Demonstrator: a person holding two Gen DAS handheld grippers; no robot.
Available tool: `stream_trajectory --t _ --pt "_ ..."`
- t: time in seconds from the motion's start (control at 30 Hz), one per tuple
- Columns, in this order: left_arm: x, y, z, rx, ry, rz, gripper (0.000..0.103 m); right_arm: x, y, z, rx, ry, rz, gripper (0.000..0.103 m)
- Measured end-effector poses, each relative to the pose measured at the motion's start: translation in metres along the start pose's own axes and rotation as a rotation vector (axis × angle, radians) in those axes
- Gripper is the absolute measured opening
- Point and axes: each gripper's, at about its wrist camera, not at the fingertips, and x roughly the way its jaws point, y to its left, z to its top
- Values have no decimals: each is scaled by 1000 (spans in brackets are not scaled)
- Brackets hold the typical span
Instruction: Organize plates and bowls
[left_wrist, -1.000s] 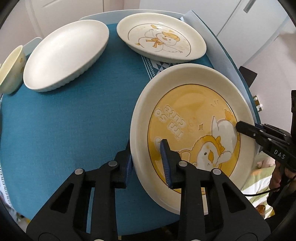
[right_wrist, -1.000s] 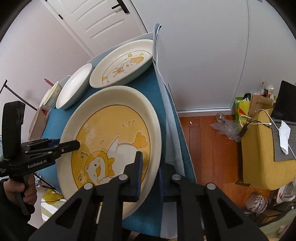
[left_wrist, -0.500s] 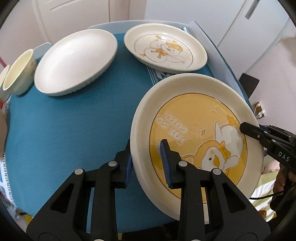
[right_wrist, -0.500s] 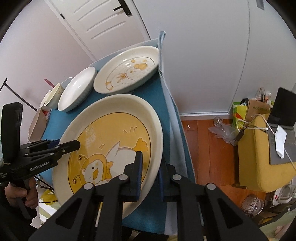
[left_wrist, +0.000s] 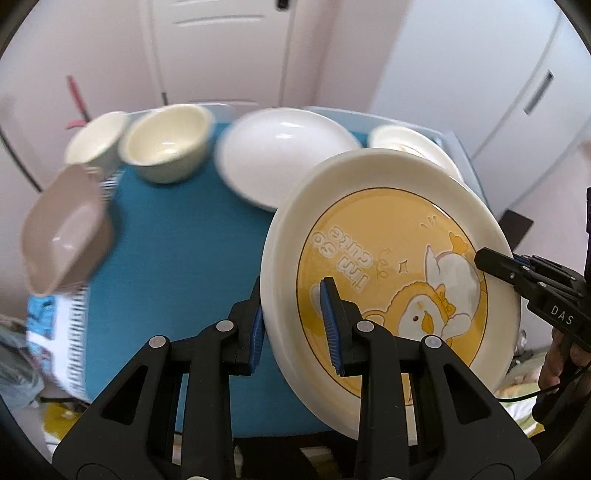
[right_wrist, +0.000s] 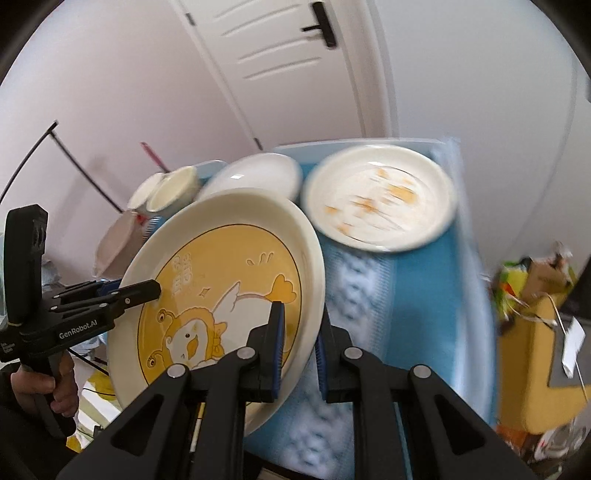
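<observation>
Both grippers hold a large cream plate with a yellow duck picture (left_wrist: 391, 266), lifted above the blue table. My left gripper (left_wrist: 293, 328) is shut on its left rim. My right gripper (right_wrist: 299, 354) is shut on its right rim; the plate also shows in the right wrist view (right_wrist: 221, 288). Behind it stand a plain white plate (left_wrist: 284, 158), a smaller duck plate (right_wrist: 376, 195), two cream bowls (left_wrist: 166, 142) (left_wrist: 98, 142) and a brownish dish (left_wrist: 64, 229) at the left.
The round table carries a blue cloth (left_wrist: 177, 251) with a patterned strip at its edges. White doors (right_wrist: 288, 66) rise behind the table. A yellow chair (right_wrist: 535, 354) with clutter stands on the floor to the right.
Both grippers have raised the big duck plate and levelled their view, so the bowls and the doors behind now show. The other dishes have not moved.
</observation>
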Motion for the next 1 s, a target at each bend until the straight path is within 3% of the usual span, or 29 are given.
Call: stream_trajectory --t 0.27,0.47,0.67,1.0 --pt "-3 93 -7 -64 15 47 25 59 78 3 -40 60 51 14" --pt "22 149 -28 -74 46 54 25 109 115 -9 -45 88 58 14" --pt "43 175 -35 -79 42 47 25 141 130 -15 -50 74 58 14" --pt "47 189 -45 -59 14 19 25 147 129 -25 -36 67 35 14"
